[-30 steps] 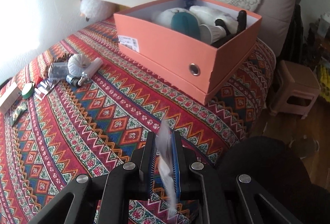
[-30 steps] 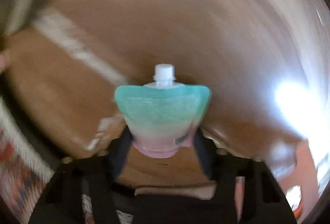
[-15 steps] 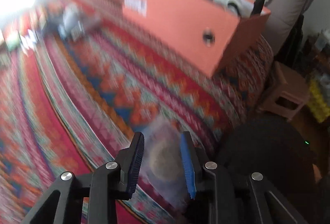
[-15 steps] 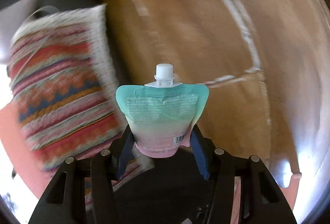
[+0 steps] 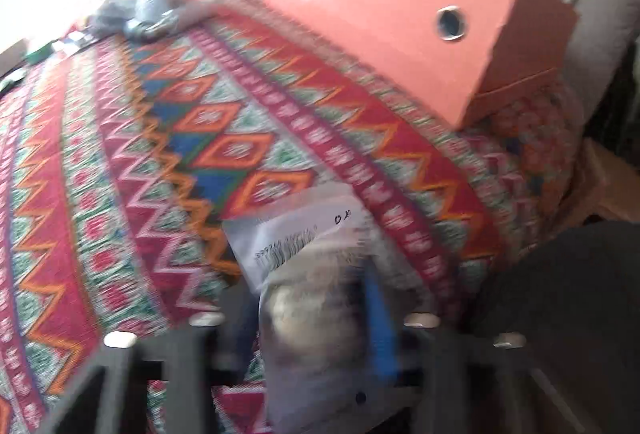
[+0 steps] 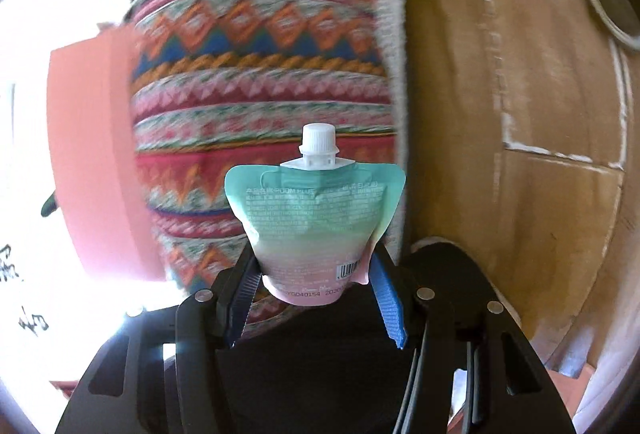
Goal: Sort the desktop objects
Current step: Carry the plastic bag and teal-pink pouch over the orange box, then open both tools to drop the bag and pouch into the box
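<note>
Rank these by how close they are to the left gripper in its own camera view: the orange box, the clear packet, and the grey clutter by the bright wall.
1. Clear packet: between the closing jaws of the left gripper, bottom centre.
2. Orange box: upper right, on the patterned cloth.
3. Grey clutter: upper left, farthest back.

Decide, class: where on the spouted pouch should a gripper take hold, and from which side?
Grip the spouted pouch across its narrow pink bottom, coming from below, opposite the cap. The body flares wide toward the spout, while the base tapers to fit between the fingers, as the right gripper shows.
</note>
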